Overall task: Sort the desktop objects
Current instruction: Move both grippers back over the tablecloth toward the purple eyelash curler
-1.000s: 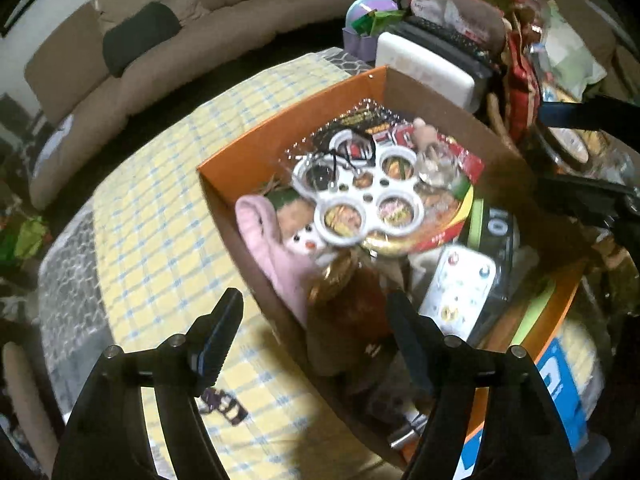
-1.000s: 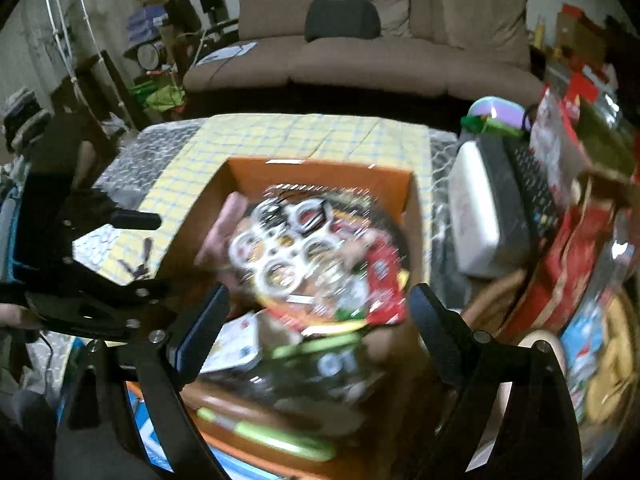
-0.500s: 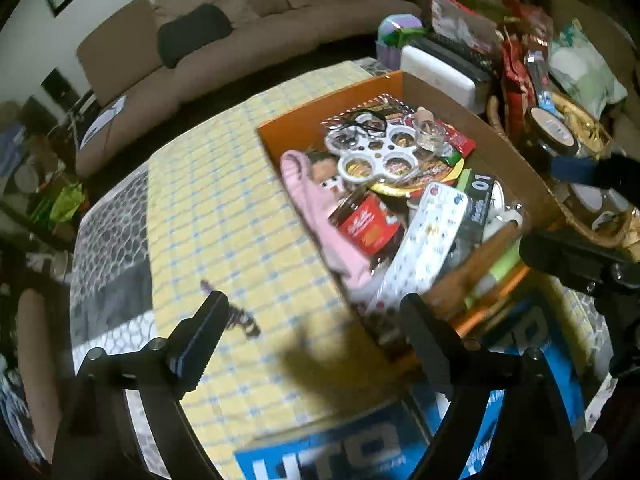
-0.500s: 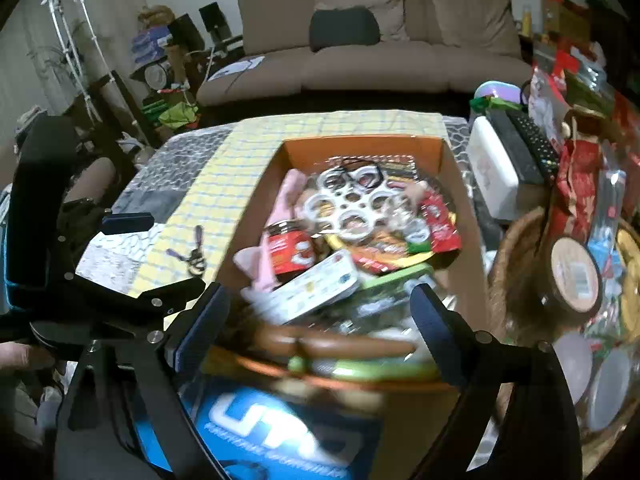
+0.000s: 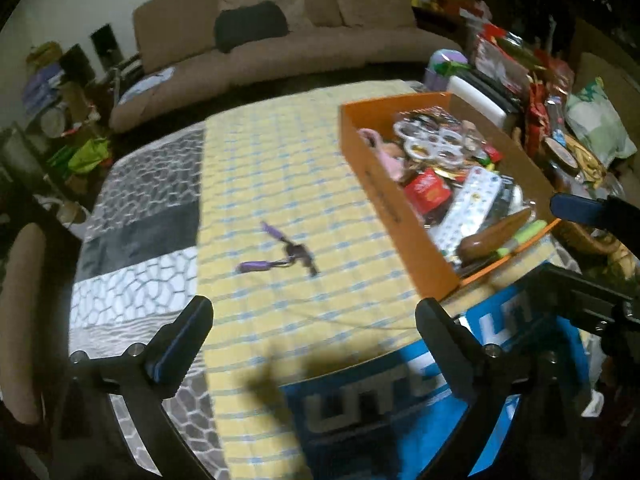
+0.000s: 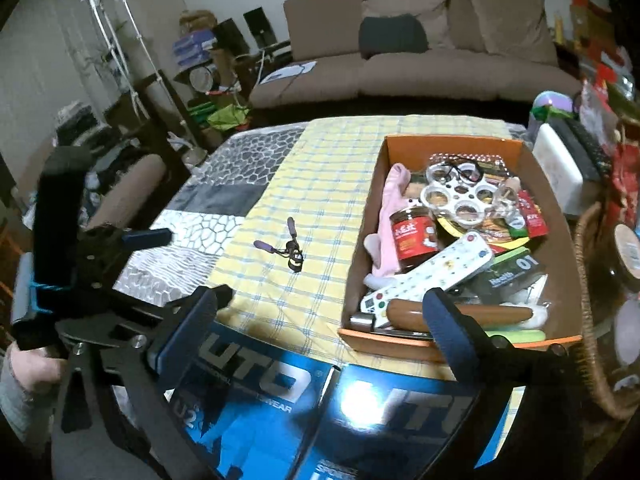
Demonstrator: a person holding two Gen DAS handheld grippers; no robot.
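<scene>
An orange cardboard box on the yellow checked cloth holds several items: a red-labelled jar, a white remote, a pink sock and a white ring tray. A purple-handled eyelash curler lies on the cloth left of the box. My left gripper hangs over the cloth's near part, its jaws opening with nothing between them. My right gripper sits before the box's near end, jaws opening and empty.
A blue printed carton lies at the table's near edge. A wicker basket, a white box and snack packets crowd the right side. A brown sofa stands behind. A hand holds the left gripper.
Both grippers have drawn back from the box toward the near edge and their jaws have widened. The jar that stood between the left jaws now lies in the box.
</scene>
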